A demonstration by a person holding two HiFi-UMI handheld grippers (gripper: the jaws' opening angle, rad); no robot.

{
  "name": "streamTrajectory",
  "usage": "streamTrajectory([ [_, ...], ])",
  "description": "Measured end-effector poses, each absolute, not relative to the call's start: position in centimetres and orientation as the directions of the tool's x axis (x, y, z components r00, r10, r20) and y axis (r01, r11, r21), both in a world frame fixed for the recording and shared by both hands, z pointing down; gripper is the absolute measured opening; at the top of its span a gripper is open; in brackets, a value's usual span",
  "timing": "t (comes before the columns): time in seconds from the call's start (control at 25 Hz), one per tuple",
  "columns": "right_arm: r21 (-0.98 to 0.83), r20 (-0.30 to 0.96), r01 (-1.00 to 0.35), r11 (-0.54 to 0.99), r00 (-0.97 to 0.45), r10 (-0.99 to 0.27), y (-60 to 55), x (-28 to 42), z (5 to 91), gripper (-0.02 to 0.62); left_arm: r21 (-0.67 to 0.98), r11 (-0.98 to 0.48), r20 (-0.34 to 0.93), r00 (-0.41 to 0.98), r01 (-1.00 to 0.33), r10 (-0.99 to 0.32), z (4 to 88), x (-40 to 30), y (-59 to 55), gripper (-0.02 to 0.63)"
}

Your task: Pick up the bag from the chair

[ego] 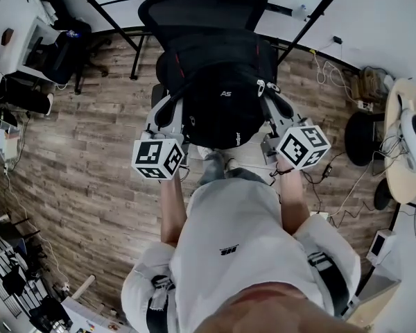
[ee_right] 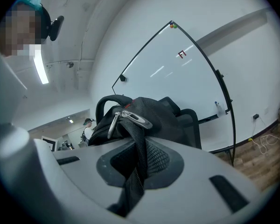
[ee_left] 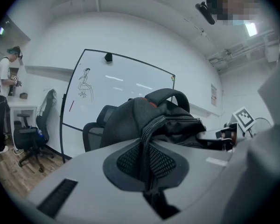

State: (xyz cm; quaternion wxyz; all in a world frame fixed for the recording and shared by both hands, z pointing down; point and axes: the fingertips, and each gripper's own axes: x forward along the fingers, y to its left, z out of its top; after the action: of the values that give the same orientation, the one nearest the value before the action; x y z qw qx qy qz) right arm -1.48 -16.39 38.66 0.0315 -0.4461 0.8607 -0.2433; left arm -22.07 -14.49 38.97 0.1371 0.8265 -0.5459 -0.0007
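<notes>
So, the bag [ego: 218, 82] is seen against the chair [ego: 201, 5] back, its straps [ee_left: 147, 139] pinched by the fingers of left gripper [ee_left: 147, 171] and right gripper [ee_right: 135, 171]. Grasp looks done; an even lift is needed next.

Head camera looking steeply down onto the bag [ego: 218, 96] and chair [ego: 201, 2], both gripper cameras sitting tight against the bag, facing the whiteboard [ee_left: 121, 92] behind it, all three sharing the bag.

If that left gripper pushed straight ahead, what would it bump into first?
The black fabric backpack: the left gripper is already shut on a strip of it, with the bag's body directly ahead.
</notes>
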Motion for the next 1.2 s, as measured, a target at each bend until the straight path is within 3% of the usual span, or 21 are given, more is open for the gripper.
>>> streamTrajectory([
  [0.44,-0.457,0.171,-0.722,0.519,-0.644,-0.746,-7.0,-1.1,37.2,0.012,0.223,-0.324,0.174,0.364,-0.919,-0.915,37.8,-21.5,-4.4,0.02],
  [1.2,-0.421,0.182,-0.808,0.412,-0.52,-0.834,9.0,-6.5,35.8,0.011,0.232,-0.496,0.132,0.532,-0.837,-0.836,36.6,-26.8,8.6,0.02],
])
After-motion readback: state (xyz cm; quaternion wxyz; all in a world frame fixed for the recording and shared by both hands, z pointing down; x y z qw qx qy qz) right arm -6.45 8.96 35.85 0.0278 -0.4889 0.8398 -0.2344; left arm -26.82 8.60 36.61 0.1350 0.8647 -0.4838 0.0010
